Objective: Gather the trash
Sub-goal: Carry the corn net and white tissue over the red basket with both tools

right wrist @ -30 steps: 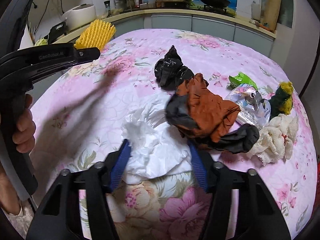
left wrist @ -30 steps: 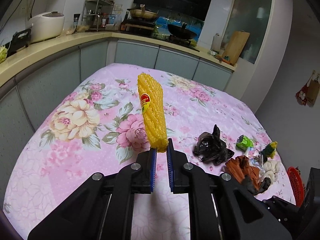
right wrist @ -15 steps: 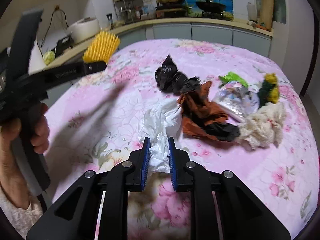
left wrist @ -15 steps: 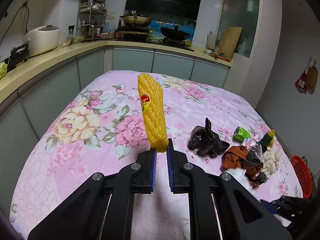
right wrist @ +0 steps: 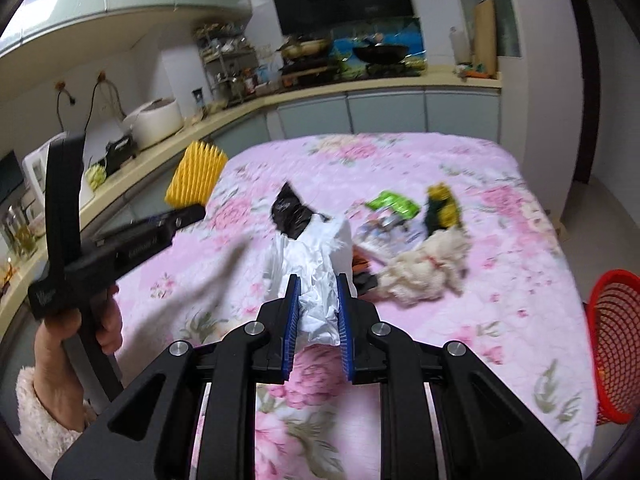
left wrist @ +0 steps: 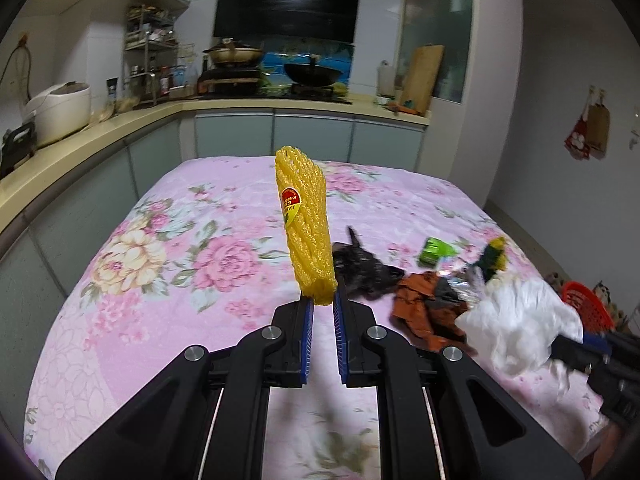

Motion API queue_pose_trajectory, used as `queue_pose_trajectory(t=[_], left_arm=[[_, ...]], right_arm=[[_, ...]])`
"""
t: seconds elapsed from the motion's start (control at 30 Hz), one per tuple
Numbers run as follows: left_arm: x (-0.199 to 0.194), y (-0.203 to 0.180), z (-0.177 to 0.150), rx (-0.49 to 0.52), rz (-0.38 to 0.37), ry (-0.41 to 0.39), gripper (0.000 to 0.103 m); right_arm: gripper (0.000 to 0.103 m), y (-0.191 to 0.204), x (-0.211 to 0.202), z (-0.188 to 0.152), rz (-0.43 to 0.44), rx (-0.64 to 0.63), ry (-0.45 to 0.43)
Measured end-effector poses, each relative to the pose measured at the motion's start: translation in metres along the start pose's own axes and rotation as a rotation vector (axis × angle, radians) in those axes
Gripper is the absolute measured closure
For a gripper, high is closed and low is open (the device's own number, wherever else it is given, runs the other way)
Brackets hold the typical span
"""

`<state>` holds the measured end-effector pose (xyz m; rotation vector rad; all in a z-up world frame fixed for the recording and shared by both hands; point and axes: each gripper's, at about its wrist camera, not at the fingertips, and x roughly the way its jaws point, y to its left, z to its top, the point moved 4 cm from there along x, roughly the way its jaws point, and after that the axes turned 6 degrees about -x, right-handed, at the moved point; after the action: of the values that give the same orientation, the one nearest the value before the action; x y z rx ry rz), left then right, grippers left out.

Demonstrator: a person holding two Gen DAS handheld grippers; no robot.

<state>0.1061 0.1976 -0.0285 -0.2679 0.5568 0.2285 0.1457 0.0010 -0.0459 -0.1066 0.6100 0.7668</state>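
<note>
Kitchen counters surround a table (right wrist: pixel 520 320) under a pink floral cloth. Right gripper (right wrist: pixel 318 308) is clamped on a white crumpled tissue (right wrist: pixel 316 280), raised above the near centre; light, soft, compressible, best pinched mid-bulk. Left gripper (left wrist: pixel 322 304) is closed on a yellow foam net (left wrist: pixel 306 232), upright, springy. Remaining scraps (right wrist: pixel 420 276) lie far right; red basket (right wrist: pixel 612 340) stands beside the right edge.

A yellow foam net (left wrist: pixel 306 236) with a red sticker stands upright, its lower end pinched between jaws. A crumpled white bag (right wrist: pixel 316 276) is held likewise. A black bag (right wrist: pixel 290 216), green wrapper (right wrist: pixel 394 202) and cream rag (right wrist: pixel 424 270) lie on the floral bench (right wrist: pixel 512 304).
</note>
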Motion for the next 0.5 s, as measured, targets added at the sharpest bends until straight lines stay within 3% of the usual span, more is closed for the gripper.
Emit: queue_pose_trajectory(t=[0.5], left_arm=[[-0.011, -0.060, -0.003, 0.096, -0.078, -0.010, 0.094]], right_arm=[[0.085, -0.049, -0.046, 0.012, -0.089, 0.056, -0.091]])
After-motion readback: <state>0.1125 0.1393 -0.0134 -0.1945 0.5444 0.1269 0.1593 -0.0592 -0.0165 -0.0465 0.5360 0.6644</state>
